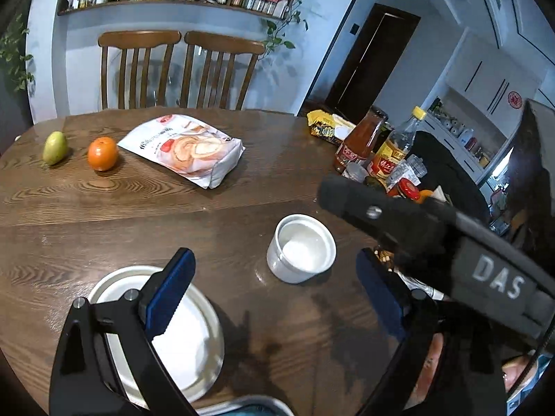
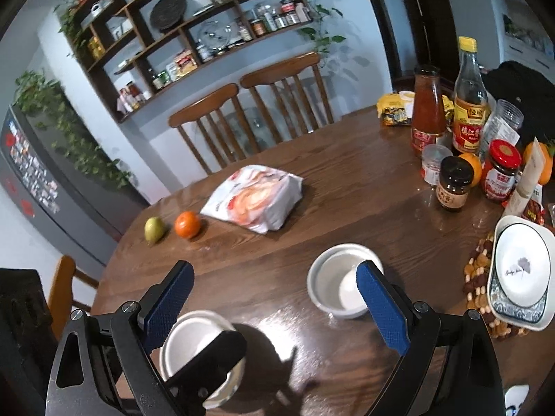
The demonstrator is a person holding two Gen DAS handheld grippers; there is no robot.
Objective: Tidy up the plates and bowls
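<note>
Bowls are sitting apart on the table [image 1: 104,215]: the small white bowl [image 1: 301,248] ahead between the left tool [image 1: 274,294] fingers, the wide bowl [image 1: 194,339] under its left finger. Both tools, left and right tool [image 2: 275,306], are hovering spread and empty, seemingly approaching; next, I judge, one is needing to straddle the small bowl's rim and pinch.

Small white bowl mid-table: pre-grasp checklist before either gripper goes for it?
1. Left gripper open, nothing between the pads: ok.
2. Right gripper open and empty: ok.
3. Small white bowl upright, standing alone on the table: ok.
4. Bowl empty: cannot tell; the bright patch inside may be glare.
5. Approach path clear: not ok; in the left wrist view the right gripper's body crosses just right of the bowl, so the two tools are close.
6. Stacking targets visible: ok; a larger white bowl near-left, patterned plates at the right edge.
</note>
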